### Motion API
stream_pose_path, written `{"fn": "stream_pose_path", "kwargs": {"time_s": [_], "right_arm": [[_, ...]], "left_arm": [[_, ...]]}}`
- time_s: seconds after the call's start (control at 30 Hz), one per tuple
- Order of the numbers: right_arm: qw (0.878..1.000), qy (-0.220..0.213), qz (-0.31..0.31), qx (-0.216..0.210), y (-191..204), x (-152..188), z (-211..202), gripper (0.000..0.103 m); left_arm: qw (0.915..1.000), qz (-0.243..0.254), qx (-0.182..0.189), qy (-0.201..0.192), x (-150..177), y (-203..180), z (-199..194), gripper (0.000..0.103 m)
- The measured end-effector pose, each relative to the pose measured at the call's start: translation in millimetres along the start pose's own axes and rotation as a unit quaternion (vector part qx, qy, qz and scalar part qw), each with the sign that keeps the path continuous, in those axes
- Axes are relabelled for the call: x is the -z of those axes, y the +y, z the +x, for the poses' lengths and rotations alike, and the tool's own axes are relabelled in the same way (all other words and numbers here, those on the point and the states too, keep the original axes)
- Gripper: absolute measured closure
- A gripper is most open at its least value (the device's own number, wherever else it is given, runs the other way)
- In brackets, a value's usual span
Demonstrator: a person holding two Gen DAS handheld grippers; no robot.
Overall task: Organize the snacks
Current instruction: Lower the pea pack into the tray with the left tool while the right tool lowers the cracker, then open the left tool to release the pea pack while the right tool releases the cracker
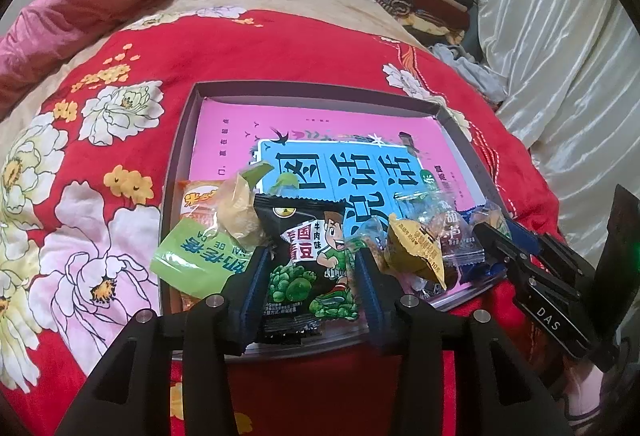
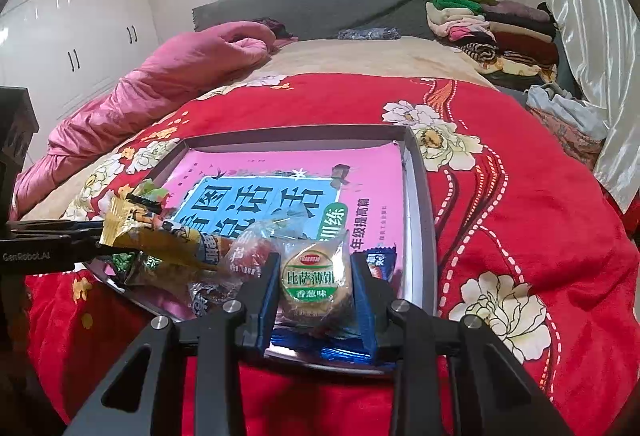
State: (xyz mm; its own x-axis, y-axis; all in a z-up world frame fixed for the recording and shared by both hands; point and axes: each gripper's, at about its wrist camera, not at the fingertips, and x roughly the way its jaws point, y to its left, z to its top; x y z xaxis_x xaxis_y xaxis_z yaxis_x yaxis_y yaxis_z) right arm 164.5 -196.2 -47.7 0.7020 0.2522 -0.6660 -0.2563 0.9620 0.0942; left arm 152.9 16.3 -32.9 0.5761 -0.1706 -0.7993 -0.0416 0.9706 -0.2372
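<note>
A shallow grey box (image 1: 320, 88) lies on the red floral bedspread with a pink and blue book (image 1: 320, 124) in its bottom. Several snack packets are heaped at its near end. My left gripper (image 1: 311, 251) is open around a black green-pea packet (image 1: 308, 276), which lies flat on the near rim. A green packet (image 1: 196, 260) and a gold one (image 1: 416, 252) flank it. My right gripper (image 2: 315, 257) is shut on a round biscuit packet (image 2: 314, 276) above a blue wrapper (image 2: 320, 346). The box rim (image 2: 416, 196) runs along its right.
The red bedspread (image 2: 520, 216) surrounds the box. A pink quilt (image 2: 180, 76) lies bunched at the far left. Folded clothes (image 2: 492, 24) are stacked at the far right by a white curtain (image 2: 600, 36). White wardrobes (image 2: 80, 16) stand beyond the bed.
</note>
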Motion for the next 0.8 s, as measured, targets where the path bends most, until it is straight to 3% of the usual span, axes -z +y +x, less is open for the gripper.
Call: {"fn": "stream_pose_path", "kwargs": {"time_s": [0.53,0.8], "right_arm": [[1.0,-0.004,0.014,-0.005,-5,-1,-2,0.068],[1.0,-0.013,0.027,0.0,-9,-3,-7,0.052]], "left_arm": [[0.9999,0.006,0.012,-0.009,-1,-5,-8,0.043],[0.9997,0.008,0.014,-0.018,-2,-6,-16,0.031]]}}
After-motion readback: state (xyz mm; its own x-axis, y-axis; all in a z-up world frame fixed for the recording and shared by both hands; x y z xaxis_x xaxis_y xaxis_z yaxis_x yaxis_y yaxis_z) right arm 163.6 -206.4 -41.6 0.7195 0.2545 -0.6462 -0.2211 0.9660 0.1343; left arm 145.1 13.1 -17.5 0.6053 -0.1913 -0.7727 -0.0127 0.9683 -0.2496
